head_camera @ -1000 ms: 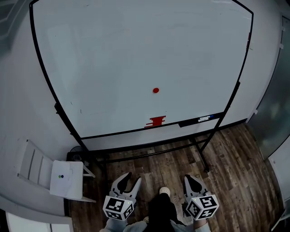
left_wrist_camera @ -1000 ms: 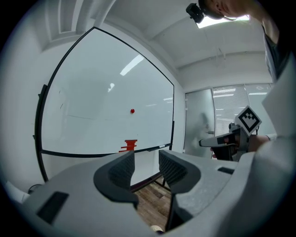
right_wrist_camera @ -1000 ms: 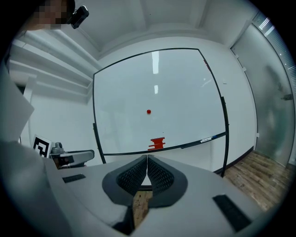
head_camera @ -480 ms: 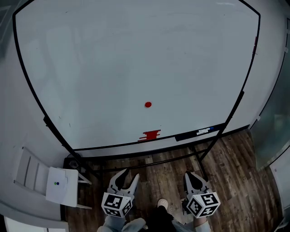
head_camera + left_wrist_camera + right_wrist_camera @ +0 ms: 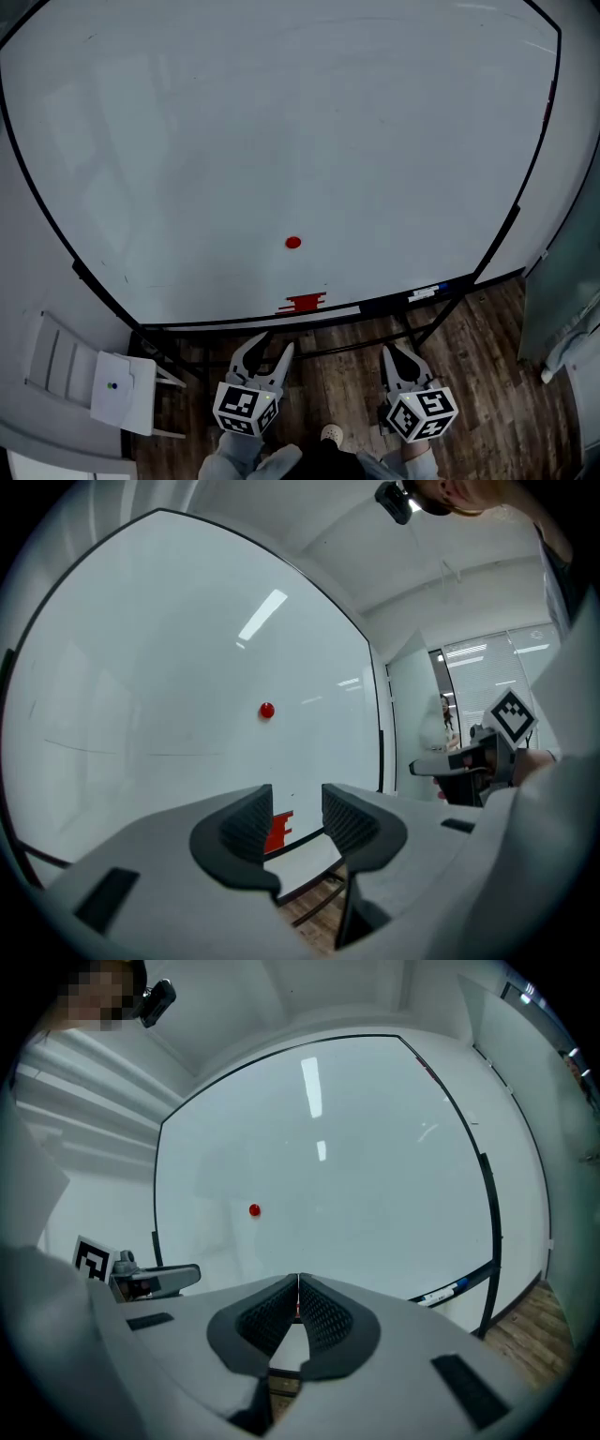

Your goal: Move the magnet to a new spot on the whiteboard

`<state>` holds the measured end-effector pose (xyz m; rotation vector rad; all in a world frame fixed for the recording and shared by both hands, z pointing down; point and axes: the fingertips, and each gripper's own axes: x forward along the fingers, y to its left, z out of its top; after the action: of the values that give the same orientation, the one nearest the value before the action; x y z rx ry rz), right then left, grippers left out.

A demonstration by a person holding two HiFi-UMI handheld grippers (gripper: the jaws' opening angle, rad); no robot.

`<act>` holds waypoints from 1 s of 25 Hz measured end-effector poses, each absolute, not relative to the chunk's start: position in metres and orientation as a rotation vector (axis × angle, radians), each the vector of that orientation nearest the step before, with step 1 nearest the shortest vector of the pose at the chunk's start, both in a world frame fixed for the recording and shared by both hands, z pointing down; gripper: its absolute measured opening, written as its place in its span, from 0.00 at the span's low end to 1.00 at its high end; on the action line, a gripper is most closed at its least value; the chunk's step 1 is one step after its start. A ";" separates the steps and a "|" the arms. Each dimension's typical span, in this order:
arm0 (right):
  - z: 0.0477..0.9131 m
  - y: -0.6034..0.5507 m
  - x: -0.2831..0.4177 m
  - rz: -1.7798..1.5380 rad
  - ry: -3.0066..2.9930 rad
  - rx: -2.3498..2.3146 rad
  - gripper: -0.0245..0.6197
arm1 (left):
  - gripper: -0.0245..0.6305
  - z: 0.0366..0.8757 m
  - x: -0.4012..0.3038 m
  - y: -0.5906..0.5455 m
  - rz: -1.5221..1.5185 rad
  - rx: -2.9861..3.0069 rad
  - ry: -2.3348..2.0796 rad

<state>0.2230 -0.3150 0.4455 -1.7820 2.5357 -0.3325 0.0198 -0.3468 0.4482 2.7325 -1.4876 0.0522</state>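
Whiteboard: a large white whiteboard [image 5: 281, 112] with a thin black frame stood on a black stand and filled most of the head view.
Magnet: the small round red magnet [image 5: 293, 243] sat on the whiteboard, in its lower middle part and a little above the bottom ledge. Nothing touched it.
Ledge of the whiteboard: a flat red rectangular object [image 5: 304, 303] lay on the ledge, almost straight below the magnet. Further right on the same ledge lay a marker with a blue cap [image 5: 427, 292].
Left gripper: the grey left gripper [image 5: 267, 352] with its marker cube was held in front of the whiteboard, below its bottom edge and well apart from the magnet. Its jaws stood apart and no object was between the pads; only the ledge and the red object showed through the gap.
Right gripper: the grey right gripper [image 5: 397, 360] was also below the bottom edge of the whiteboard, to the right of the left gripper. Its two ribbed pads were pressed together and held nothing.
Floor: a dark wooden plank floor [image 5: 469, 347] lay under the whiteboard stand.
Left of the whiteboard: a small white piece of furniture [image 5: 112, 389] stood by the lower left corner of the whiteboard.
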 end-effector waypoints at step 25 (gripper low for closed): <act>0.412 -0.426 0.237 -0.203 2.692 -1.545 0.08 | 0.30 0.360 0.044 -0.457 -0.019 2.640 -2.011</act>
<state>0.2366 -0.4262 0.4123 -1.5455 2.6918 -0.2034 0.0439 -0.4567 0.3596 2.6396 -2.0114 -0.0191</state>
